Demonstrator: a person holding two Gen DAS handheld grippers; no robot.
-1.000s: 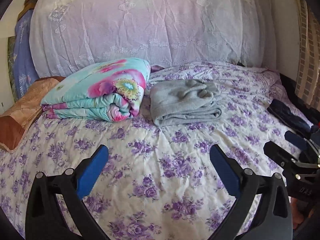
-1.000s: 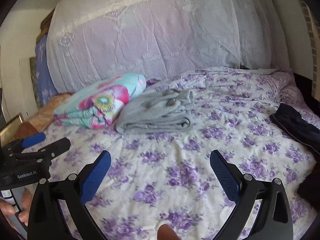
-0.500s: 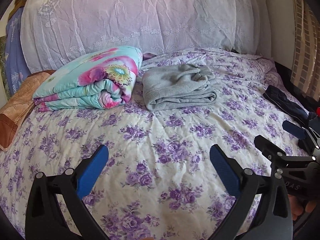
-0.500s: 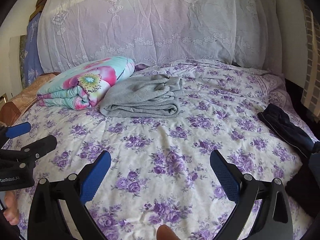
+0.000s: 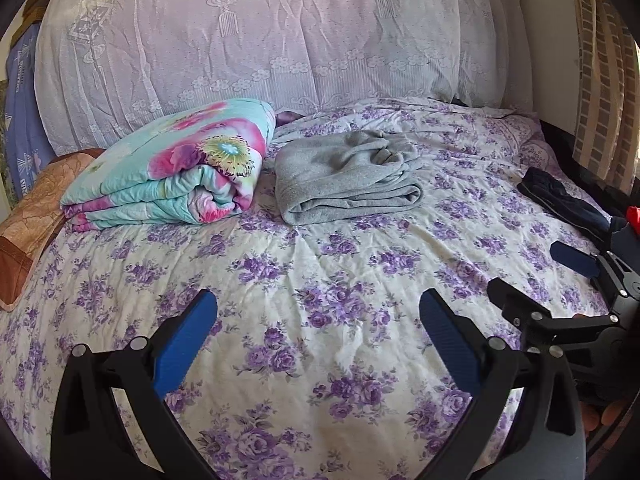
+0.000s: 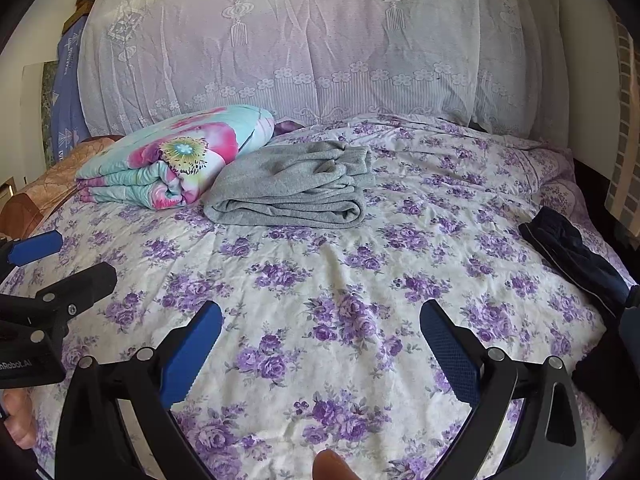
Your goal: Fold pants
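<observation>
Grey pants (image 5: pixel 348 178) lie folded in a stack at the back of the bed, next to a floral quilt; they also show in the right wrist view (image 6: pixel 292 186). A dark navy garment (image 5: pixel 560 202) lies crumpled at the bed's right edge, also in the right wrist view (image 6: pixel 576 256). My left gripper (image 5: pixel 318 332) is open and empty above the bedsheet. My right gripper (image 6: pixel 320 334) is open and empty beside it. Each gripper shows in the other's view, the right one (image 5: pixel 536 276) and the left one (image 6: pixel 60 260).
A folded floral quilt (image 5: pixel 176 172) lies at the back left, with an orange pillow (image 5: pixel 28 224) beside it. A lace-covered headboard (image 5: pixel 280 40) stands behind. The purple-flowered bedsheet (image 5: pixel 320 264) covers the bed. A curtain (image 5: pixel 600 80) hangs at the right.
Both grippers have tilted and drawn back a little, so the pants and quilt sit lower in the views. Both stay open and empty.
</observation>
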